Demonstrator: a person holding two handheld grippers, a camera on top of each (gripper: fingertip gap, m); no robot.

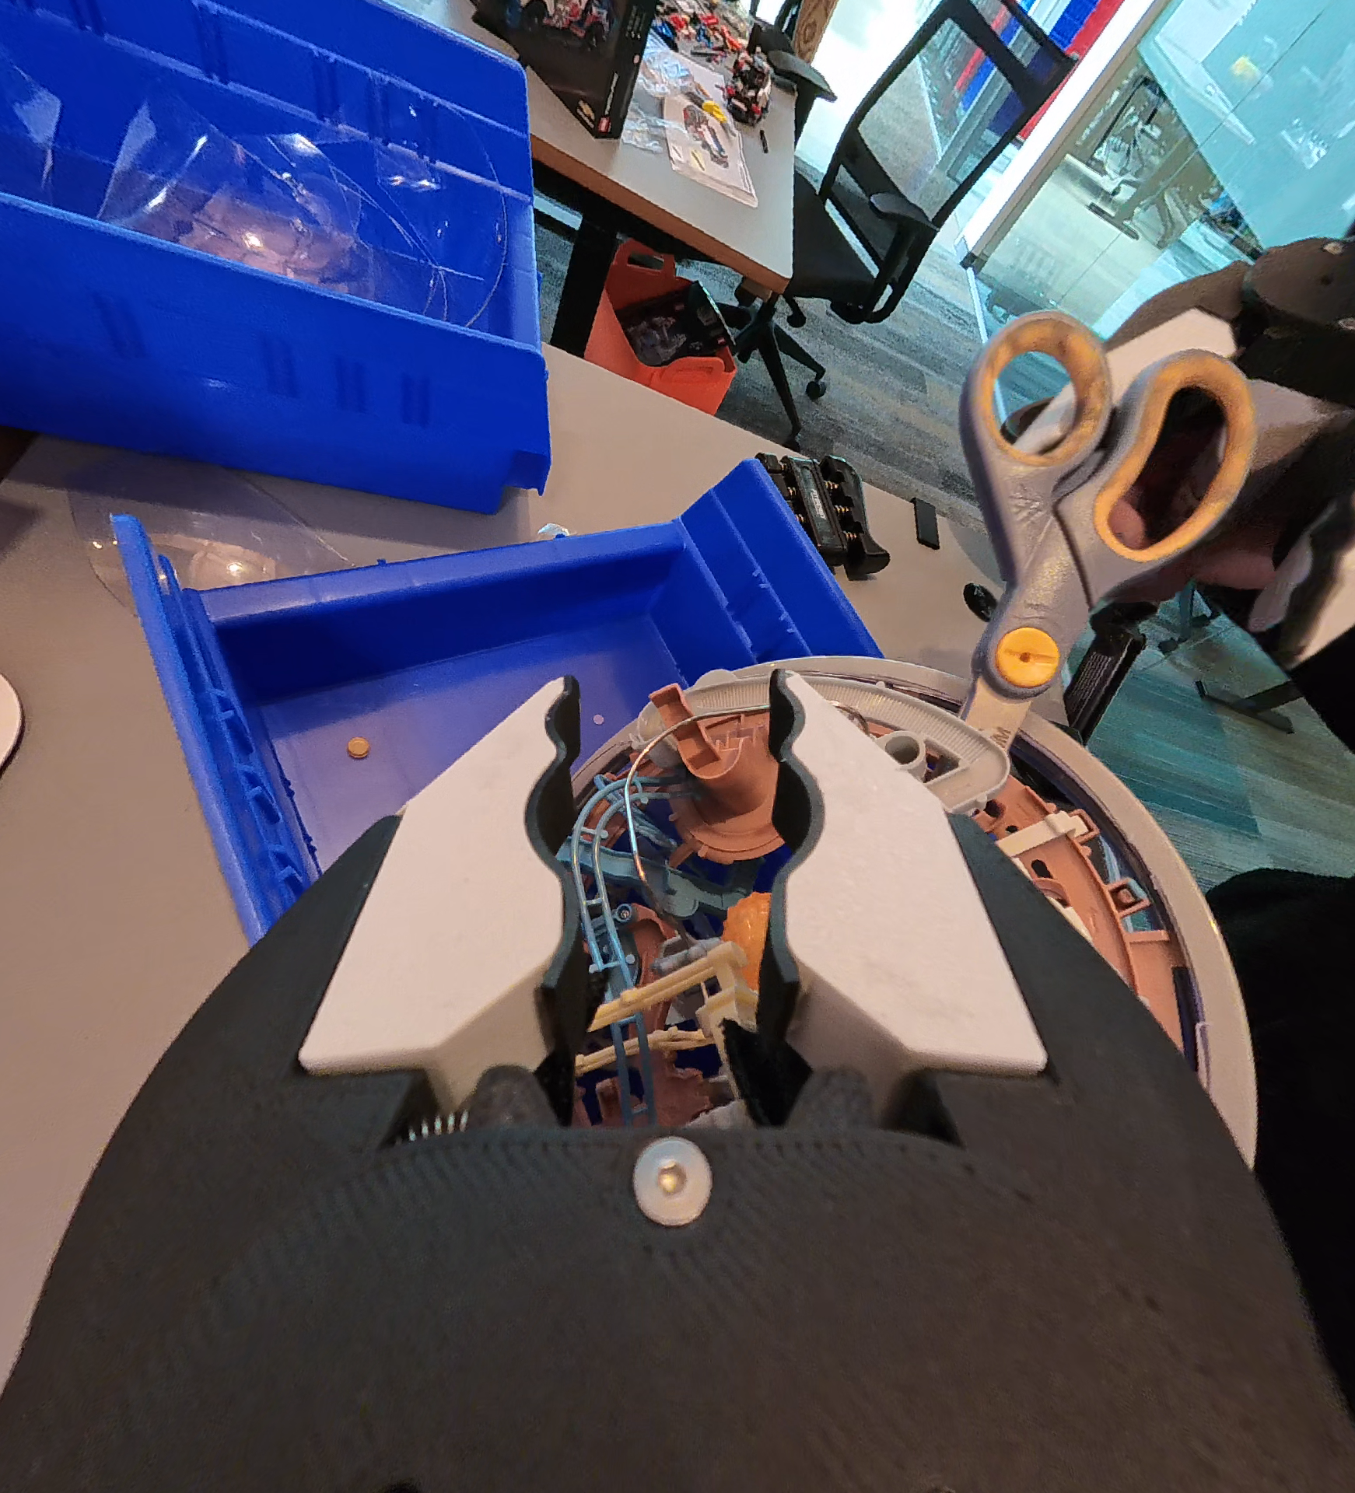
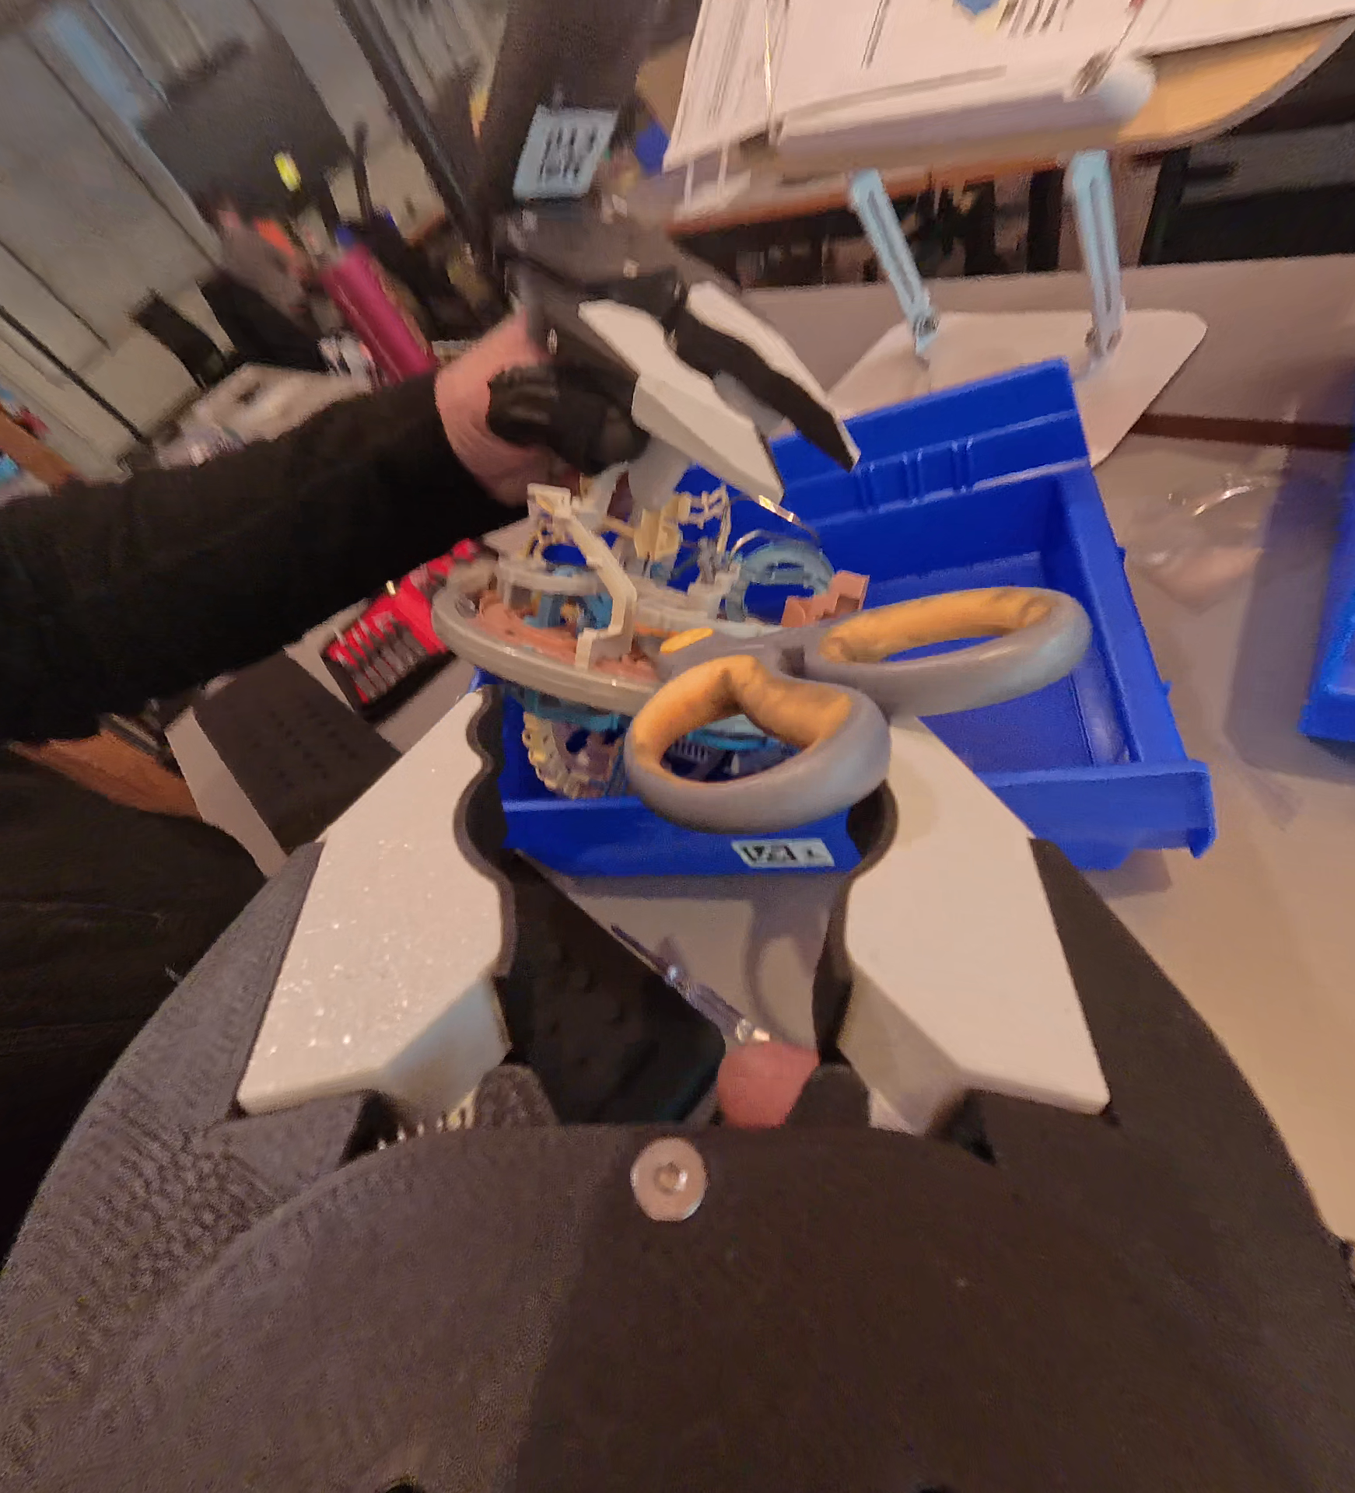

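Note:
My left gripper [image 1: 674, 687] is shut on the inner cream and blue tracks of a round plastic maze toy [image 1: 739, 775] with a grey outer ring [image 1: 1191, 929]. It holds the toy above a small blue bin [image 1: 416, 646]. My right gripper [image 2: 682, 727] is shut on the lower handle loop of grey and orange scissors [image 2: 957, 646]. The scissor blades rest against the toy's grey ring [image 2: 513, 646]. In the left wrist view the scissors [image 1: 1022, 517] hang from the right gripper [image 1: 1191, 485] at upper right. In the right wrist view the left gripper [image 2: 816, 477] grips the toy from above.
A large blue bin [image 1: 214, 339] with clear plastic dome halves [image 1: 294, 202] stands behind the small bin [image 2: 1022, 525]. A white stand [image 2: 1062, 347], a black hand-grip tool [image 1: 820, 501], an office chair [image 1: 860, 202] and an orange bag [image 1: 658, 323] are around. A person's black sleeve [image 2: 173, 565] reaches in.

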